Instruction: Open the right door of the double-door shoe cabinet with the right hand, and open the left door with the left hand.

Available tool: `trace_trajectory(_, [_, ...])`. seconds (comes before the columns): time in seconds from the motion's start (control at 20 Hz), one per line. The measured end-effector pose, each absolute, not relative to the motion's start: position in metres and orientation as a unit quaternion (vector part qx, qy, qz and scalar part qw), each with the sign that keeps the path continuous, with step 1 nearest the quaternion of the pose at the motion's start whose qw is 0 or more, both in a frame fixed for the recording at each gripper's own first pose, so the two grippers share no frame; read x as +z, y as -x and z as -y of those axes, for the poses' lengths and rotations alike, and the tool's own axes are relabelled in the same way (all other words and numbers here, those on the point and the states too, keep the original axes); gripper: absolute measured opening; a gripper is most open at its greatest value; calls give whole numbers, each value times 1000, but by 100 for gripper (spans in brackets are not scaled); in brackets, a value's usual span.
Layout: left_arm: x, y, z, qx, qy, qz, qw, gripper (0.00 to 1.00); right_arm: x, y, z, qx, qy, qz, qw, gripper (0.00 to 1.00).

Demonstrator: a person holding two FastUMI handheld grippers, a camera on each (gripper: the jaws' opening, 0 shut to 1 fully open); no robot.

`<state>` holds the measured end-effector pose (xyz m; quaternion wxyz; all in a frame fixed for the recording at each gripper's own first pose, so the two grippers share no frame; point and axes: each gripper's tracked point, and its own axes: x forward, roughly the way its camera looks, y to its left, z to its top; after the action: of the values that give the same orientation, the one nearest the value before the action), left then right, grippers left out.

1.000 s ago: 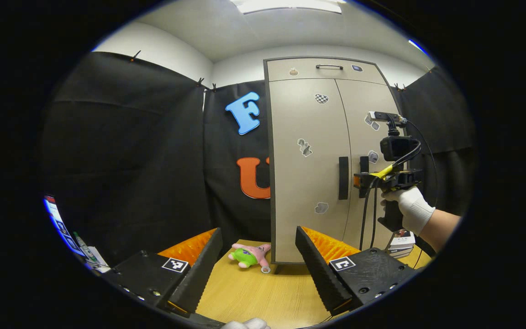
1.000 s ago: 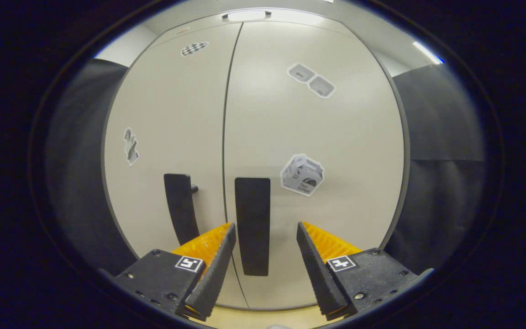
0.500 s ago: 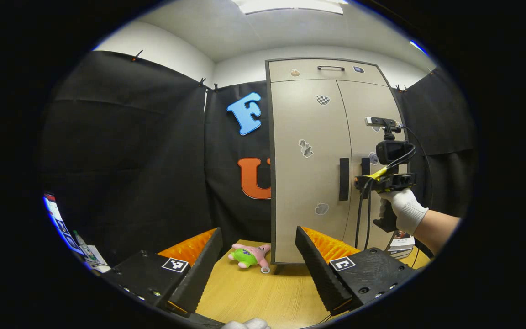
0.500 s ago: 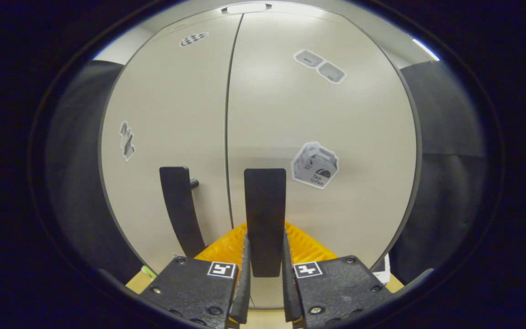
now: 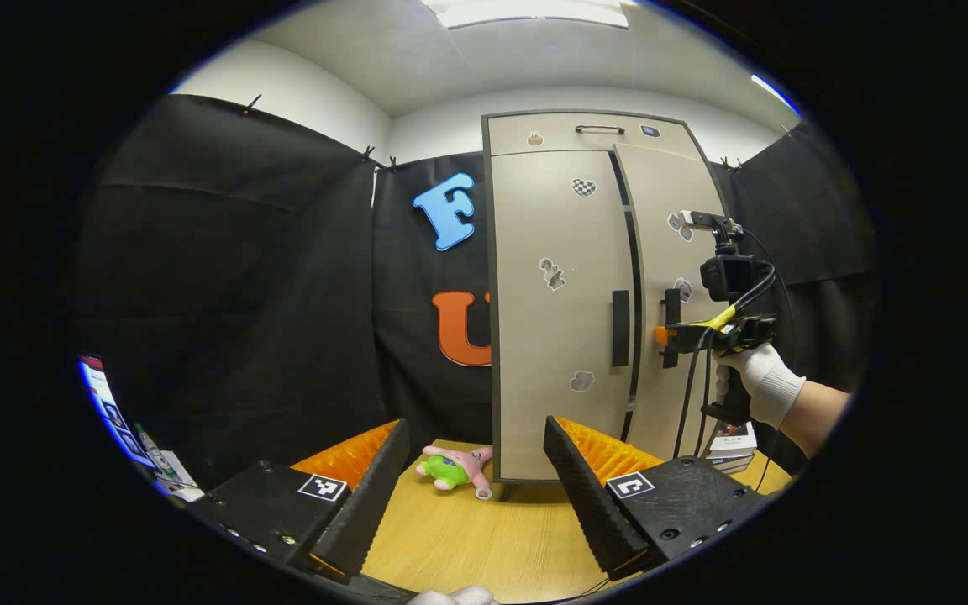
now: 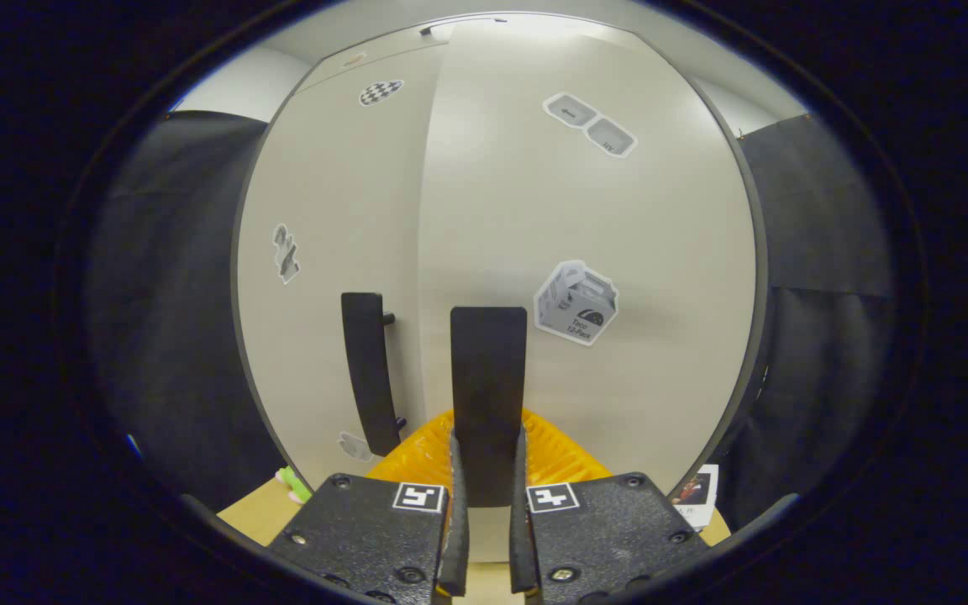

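Observation:
The beige shoe cabinet (image 5: 551,252) stands upright at the back of the table. Its right door (image 6: 602,210) is pulled slightly ajar, with a dark gap along its inner edge, while the left door (image 6: 341,210) lies flush. My right gripper (image 6: 488,521) is shut on the right door's black vertical handle (image 6: 488,386). In the left gripper view, the right gripper (image 5: 662,334) is held at that handle (image 5: 670,323) by a gloved hand (image 5: 757,386). The left door's handle (image 5: 620,328) is free. My left gripper (image 5: 476,496) hangs open, well short of the cabinet.
A pink and green plush toy (image 5: 455,468) lies on the wooden table (image 5: 484,546) by the cabinet's left foot. A stack of books (image 5: 732,441) sits at the cabinet's right. A drawer with a handle (image 5: 600,128) tops the cabinet.
My right gripper closed on the right door's handle, then pulled the door slightly ajar. The left gripper has barely moved and stays open.

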<state>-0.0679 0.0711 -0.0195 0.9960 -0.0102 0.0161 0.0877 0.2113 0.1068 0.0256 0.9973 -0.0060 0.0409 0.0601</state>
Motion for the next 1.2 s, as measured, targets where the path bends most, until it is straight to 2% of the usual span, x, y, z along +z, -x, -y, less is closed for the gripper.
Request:
trace_trajectory(0.35, [-16, 75, -54, 63, 12, -9, 998, 96, 21, -164, -85, 72, 8, -43, 996, 22])
trace_trajectory(0.75, [-19, 56, -29, 30, 27, -12, 999, 96, 19, -121, -52, 71, 6, -49, 996, 21])
trace_trajectory(1.2, [-18, 38, 5, -17, 13, -17, 1000, 96, 17, -93, -17, 56, -4, -46, 997, 20])
